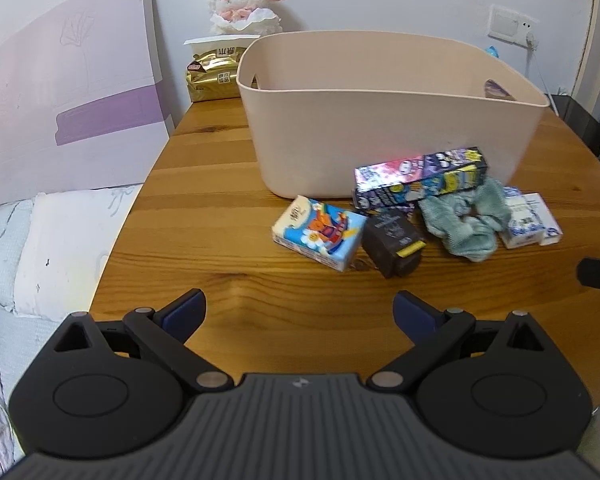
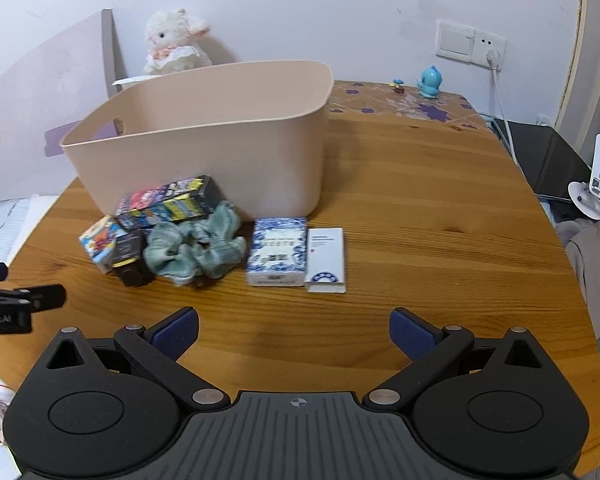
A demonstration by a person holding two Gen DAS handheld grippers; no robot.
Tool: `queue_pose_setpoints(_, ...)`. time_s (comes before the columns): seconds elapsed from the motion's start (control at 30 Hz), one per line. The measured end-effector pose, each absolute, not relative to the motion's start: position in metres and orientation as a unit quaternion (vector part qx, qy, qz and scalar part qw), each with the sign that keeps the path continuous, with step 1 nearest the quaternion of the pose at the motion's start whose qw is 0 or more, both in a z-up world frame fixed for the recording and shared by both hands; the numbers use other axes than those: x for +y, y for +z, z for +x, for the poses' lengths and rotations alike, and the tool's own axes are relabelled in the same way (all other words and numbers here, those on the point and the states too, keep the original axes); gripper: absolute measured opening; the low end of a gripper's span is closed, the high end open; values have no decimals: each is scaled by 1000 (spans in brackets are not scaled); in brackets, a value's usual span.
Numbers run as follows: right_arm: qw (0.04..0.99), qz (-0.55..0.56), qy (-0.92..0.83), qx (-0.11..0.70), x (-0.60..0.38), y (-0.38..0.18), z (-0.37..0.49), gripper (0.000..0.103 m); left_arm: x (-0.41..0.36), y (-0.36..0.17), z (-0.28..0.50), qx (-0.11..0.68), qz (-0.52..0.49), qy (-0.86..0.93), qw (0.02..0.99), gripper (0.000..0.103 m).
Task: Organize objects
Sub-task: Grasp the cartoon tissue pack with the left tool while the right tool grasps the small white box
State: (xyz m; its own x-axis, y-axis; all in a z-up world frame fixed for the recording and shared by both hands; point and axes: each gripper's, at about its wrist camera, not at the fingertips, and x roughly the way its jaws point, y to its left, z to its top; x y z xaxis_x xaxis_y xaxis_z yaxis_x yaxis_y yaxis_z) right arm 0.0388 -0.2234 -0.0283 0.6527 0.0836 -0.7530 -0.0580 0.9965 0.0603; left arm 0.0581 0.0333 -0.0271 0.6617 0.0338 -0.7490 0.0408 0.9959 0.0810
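Note:
A pink plastic bin (image 1: 380, 120) (image 2: 204, 148) stands on the wooden table (image 1: 220, 208) (image 2: 420, 208). In front of it lie a colourful long box (image 1: 420, 178) (image 2: 168, 200), a blue cartoon box (image 1: 320, 236) (image 2: 100, 244), a small dark box (image 1: 394, 244) (image 2: 130, 256), a green scrunchie (image 1: 464, 220) (image 2: 196, 248), a blue-and-white patterned box (image 1: 520, 220) (image 2: 278, 256) and a white box (image 1: 546, 218) (image 2: 326, 260). My left gripper (image 1: 300, 314) is open and empty, short of the cartoon box. My right gripper (image 2: 294, 330) is open and empty, short of the patterned box.
A plush lamb (image 1: 244, 0) (image 2: 176, 40) and a gold packet (image 1: 212, 80) sit behind the bin. A purple board (image 1: 68, 92) leans at the left above bedding (image 1: 52, 248). A blue figurine (image 2: 430, 82), wall socket (image 2: 470, 46) and cable are at the back right.

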Motion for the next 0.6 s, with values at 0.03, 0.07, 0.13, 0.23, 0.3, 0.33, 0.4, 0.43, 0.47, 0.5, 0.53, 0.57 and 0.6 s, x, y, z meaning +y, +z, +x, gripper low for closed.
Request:
queue_pose_setpoints(0.03, 908, 13, 34, 417, -226, -31, 43, 103, 35, -29, 62, 410, 48, -7, 911, 100)
queue_pose_setpoints(0.07, 908, 9, 31, 419, -228, -34, 47, 102, 36, -32, 66, 408, 51, -16, 912, 100)
queue_pose_setpoints(0.13, 908, 2, 24, 419, -232, -40, 54, 102, 39, -39, 73, 411, 56, -23, 910, 100)
queue_pose_setpoints(0.23, 906, -5, 17, 423, -238, -50, 65, 99, 42, -49, 86, 420, 61, -27, 905, 100)
queue_pose_setpoints(0.3, 905, -9, 16, 425, -241, -56, 71, 97, 44, -56, 94, 427, 64, -32, 901, 100)
queue_pose_setpoints(0.33, 904, -12, 15, 428, -243, -60, 76, 97, 45, -59, 99, 431, 64, -35, 899, 100)
queue_pose_setpoints(0.4, 902, -16, 16, 431, -245, -66, 82, 95, 47, -64, 105, 436, 63, -43, 897, 100)
queue_pose_setpoints(0.43, 901, -17, 16, 433, -246, -68, 85, 95, 48, -66, 108, 438, 63, -48, 895, 100)
queue_pose_setpoints(0.47, 900, -17, 17, 434, -246, -70, 88, 94, 48, -69, 111, 439, 64, -52, 895, 100)
queue_pose_setpoints(0.5, 899, -16, 20, 436, -247, -72, 90, 92, 49, -71, 114, 440, 66, -54, 894, 100)
queue_pose_setpoints(0.53, 898, -16, 23, 439, -248, -73, 93, 92, 49, -72, 117, 440, 67, -56, 894, 100)
queue_pose_setpoints(0.57, 897, -16, 26, 441, -248, -74, 95, 91, 50, -73, 120, 438, 67, -60, 894, 100)
queue_pose_setpoints(0.6, 896, -15, 39, 441, -248, -75, 97, 89, 51, -74, 123, 435, 66, -65, 896, 100)
